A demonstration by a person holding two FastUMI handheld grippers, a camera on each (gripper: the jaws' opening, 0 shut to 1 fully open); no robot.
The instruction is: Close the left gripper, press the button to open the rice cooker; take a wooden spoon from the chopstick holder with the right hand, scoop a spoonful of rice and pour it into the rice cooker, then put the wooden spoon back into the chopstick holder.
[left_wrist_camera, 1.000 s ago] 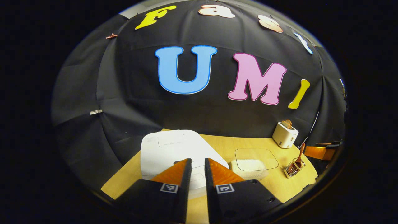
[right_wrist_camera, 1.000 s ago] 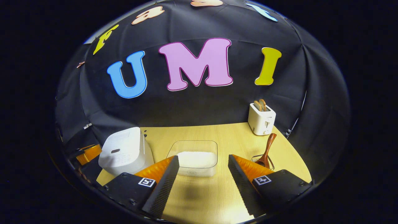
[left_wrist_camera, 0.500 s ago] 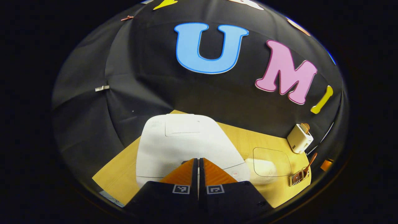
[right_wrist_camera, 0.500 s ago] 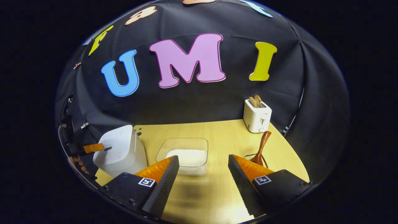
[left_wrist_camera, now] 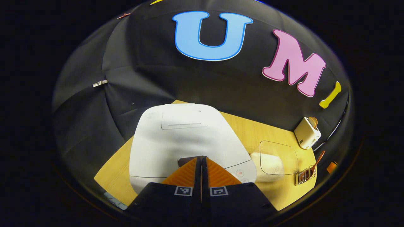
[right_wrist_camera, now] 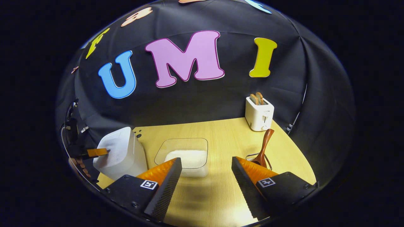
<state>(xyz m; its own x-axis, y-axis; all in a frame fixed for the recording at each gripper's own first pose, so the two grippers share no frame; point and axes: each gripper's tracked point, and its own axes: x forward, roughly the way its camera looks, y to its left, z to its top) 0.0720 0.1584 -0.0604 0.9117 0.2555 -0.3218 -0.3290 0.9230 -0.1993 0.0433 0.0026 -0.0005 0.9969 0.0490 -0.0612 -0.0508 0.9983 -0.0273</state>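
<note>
The white rice cooker point(left_wrist_camera: 186, 138) sits with its lid down at the table's left end. My left gripper point(left_wrist_camera: 201, 158) is shut, its tips right at the dark button point(left_wrist_camera: 184, 161) on the cooker's front top edge. In the right gripper view the cooker point(right_wrist_camera: 121, 153) stands at the left with the left gripper point(right_wrist_camera: 107, 151) touching it. My right gripper point(right_wrist_camera: 206, 164) hangs open above the table, in front of the clear rice container point(right_wrist_camera: 186, 156). The wooden spoon point(right_wrist_camera: 264, 148) leans in the wire chopstick holder point(right_wrist_camera: 268, 159) just right of my right finger.
A white toaster point(right_wrist_camera: 259, 113) with bread slices stands at the back right of the wooden table point(right_wrist_camera: 217, 132). In the left gripper view the rice container point(left_wrist_camera: 274, 157), chopstick holder point(left_wrist_camera: 304, 176) and toaster point(left_wrist_camera: 306, 132) lie to the right of the cooker.
My left gripper went from slightly open to shut and moved down onto the cooker's button. My right gripper stayed open and drifted a little; the lid is still down.
</note>
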